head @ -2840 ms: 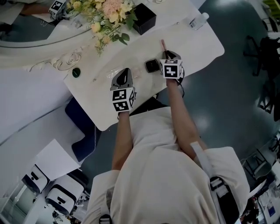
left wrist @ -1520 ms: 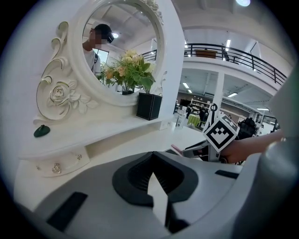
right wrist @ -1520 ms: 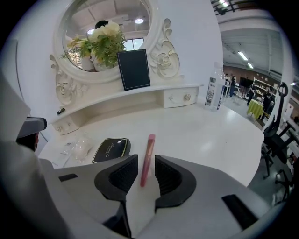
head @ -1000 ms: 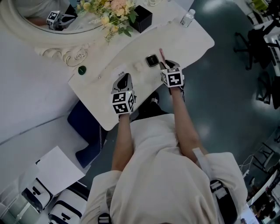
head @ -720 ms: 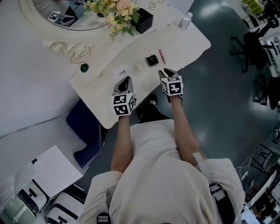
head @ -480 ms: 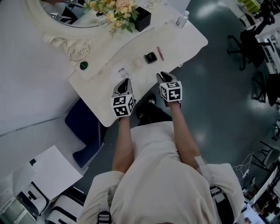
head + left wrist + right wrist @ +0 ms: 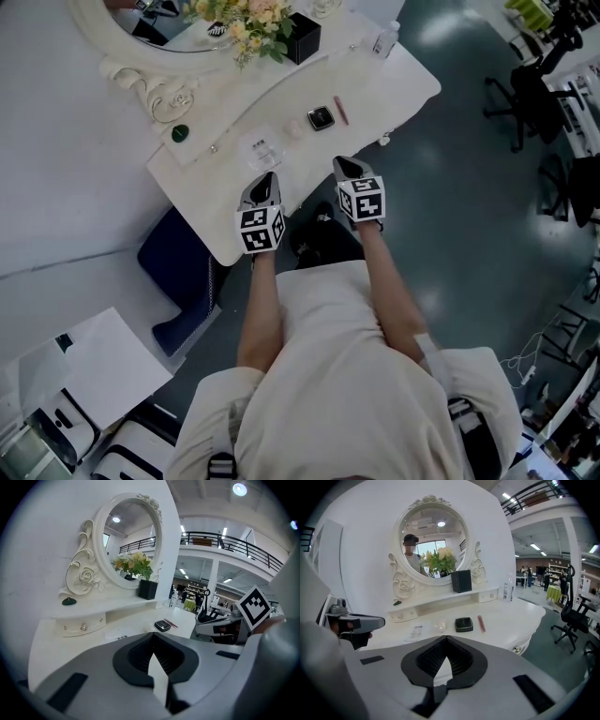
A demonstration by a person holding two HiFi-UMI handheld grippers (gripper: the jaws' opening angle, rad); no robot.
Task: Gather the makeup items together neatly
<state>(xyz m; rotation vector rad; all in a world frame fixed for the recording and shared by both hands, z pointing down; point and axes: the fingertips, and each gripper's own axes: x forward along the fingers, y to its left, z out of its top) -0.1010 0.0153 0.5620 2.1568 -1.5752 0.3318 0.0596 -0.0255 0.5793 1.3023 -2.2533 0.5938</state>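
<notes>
On the white dressing table (image 7: pixel 394 89) a black compact (image 7: pixel 321 118) lies beside a pink lip pencil (image 7: pixel 340 110). Left of them sit a small clear item (image 7: pixel 294 130) and a clear packet (image 7: pixel 260 148). My left gripper (image 7: pixel 264 180) hangs over the table's front edge, shut and empty. My right gripper (image 7: pixel 345 167) is at the front edge, short of the compact; its jaws have just been closing with nothing between them. The right gripper view shows the compact (image 7: pixel 463 624), pencil (image 7: pixel 481 623) and packet (image 7: pixel 417 631) ahead of the gripper (image 7: pixel 446 638). In the left gripper view the compact (image 7: pixel 162 625) lies beyond the gripper (image 7: pixel 153 634).
An oval mirror (image 7: pixel 433 541) stands at the back with flowers (image 7: pixel 246 23), a black box (image 7: pixel 302 37) and a bottle (image 7: pixel 384 39) on the shelf. A green knob (image 7: pixel 179 133) sits at the shelf's left end. A blue stool (image 7: pixel 178 272) is under the table; office chairs (image 7: pixel 534 94) stand to the right.
Both grippers have drawn back from the makeup items toward the table's front edge. The right gripper left the lip pencil lying beside the compact, and its jaws closed.
</notes>
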